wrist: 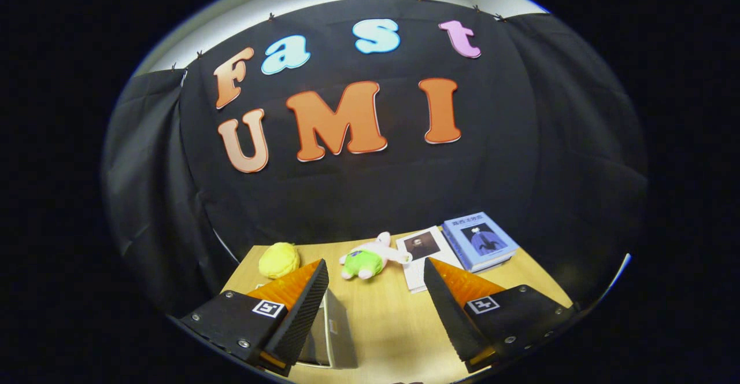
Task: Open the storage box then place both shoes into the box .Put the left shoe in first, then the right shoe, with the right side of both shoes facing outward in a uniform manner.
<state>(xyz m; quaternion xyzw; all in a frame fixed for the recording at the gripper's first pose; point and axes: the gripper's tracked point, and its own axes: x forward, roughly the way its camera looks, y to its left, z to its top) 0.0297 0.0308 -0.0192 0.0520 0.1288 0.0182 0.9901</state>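
- Cloth hangs dark behind the wooden table (381, 326), which the gripper (376, 291) looks down on from above and a little back.
- Yellow soft toy (279, 259) lies near the table's far left corner, beyond the left finger.
- Box (335, 332), pale and partly hidden, sits low under and just beside the left finger; only one side and an edge show, so I cannot tell whether its lid is on or off, nor whether shoes are inside.
- Green and pink plush figure (365, 259) lies beyond the gap between the fingers, at the table's middle.
- White booklet (422, 257) rests just right of the plush, and a blue book (478, 240) lies beside it, partly over it, toward the far right corner.
- Step in hand, as a judgement: the scene fits both a box waiting to be opened and one already filled. Any approach to it is best made slowly and square on, with the fingers brought level to the lid's edge so they do not shove the light box across the table.
- Gripper stands wide apart, fingers spread with bare table between them, holding nothing and pressing on nothing.
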